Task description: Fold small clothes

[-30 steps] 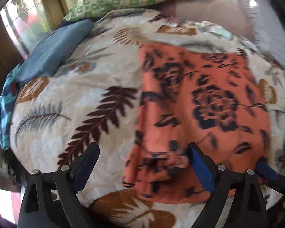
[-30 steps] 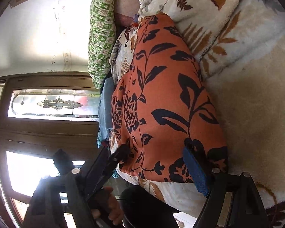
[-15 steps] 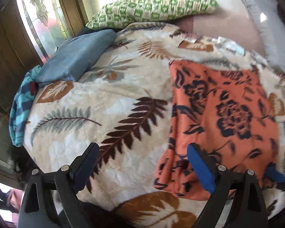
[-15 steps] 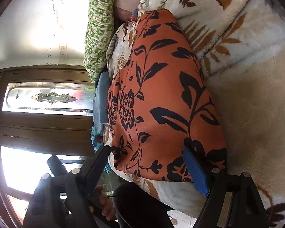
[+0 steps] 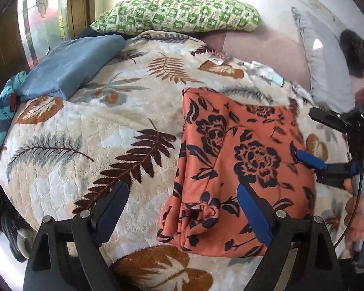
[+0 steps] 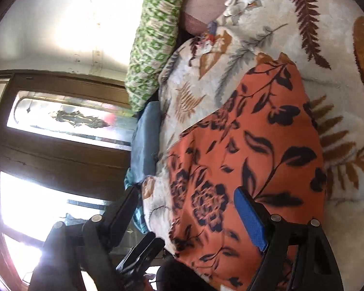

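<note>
A folded orange garment with black flowers (image 5: 242, 160) lies on the leaf-print blanket (image 5: 85, 145); it also fills the middle of the right wrist view (image 6: 254, 145). My left gripper (image 5: 182, 208) hovers open above the garment's near left corner, with only blanket and cloth edge below the gap. My right gripper (image 5: 307, 133) stands open at the garment's right edge, held by a hand (image 5: 356, 208). In its own view the right gripper (image 6: 185, 206) is open over the garment, gripping nothing. The left gripper (image 6: 140, 257) shows dark at the bottom there.
A green patterned pillow (image 5: 177, 14) and a grey pillow (image 5: 320, 60) lie at the far side. A folded blue cloth (image 5: 70, 65) and a teal striped cloth (image 5: 0, 121) sit at the left edge. A wooden door with glass panes (image 6: 48, 145) stands beyond.
My left gripper has risen and drawn back, so the garment sits farther right and smaller. My right gripper has swung along the garment; more of the far blanket shows now.
</note>
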Tool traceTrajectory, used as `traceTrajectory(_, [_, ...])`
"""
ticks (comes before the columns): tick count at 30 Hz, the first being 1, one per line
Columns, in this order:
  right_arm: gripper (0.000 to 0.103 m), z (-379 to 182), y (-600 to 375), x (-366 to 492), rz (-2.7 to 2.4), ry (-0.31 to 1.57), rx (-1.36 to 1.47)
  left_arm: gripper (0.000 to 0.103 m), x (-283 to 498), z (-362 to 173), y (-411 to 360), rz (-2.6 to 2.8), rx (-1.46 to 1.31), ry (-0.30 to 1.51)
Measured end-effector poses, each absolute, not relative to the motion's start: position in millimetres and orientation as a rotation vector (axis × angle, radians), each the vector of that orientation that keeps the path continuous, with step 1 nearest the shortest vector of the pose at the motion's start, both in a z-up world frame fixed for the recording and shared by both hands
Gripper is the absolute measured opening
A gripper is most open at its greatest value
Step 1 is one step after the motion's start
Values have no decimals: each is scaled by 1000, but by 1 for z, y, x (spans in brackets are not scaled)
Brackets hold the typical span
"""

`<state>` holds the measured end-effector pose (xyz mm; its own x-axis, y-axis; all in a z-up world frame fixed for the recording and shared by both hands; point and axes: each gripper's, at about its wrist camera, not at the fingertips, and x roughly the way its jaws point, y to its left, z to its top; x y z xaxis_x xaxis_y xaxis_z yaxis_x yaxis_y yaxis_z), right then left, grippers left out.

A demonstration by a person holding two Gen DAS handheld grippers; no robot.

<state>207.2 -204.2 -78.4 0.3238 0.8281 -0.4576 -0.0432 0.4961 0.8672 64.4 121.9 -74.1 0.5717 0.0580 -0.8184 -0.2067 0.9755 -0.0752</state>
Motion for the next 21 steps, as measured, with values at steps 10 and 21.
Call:
traceTrajectory(10, [84,-76,-210,253,633,1060,897,94,79,-118,125,227,-129,1042])
traceTrajectory(21, [83,-66,-265,215,573,1034,786,94,81,-55,123,142,-166,910])
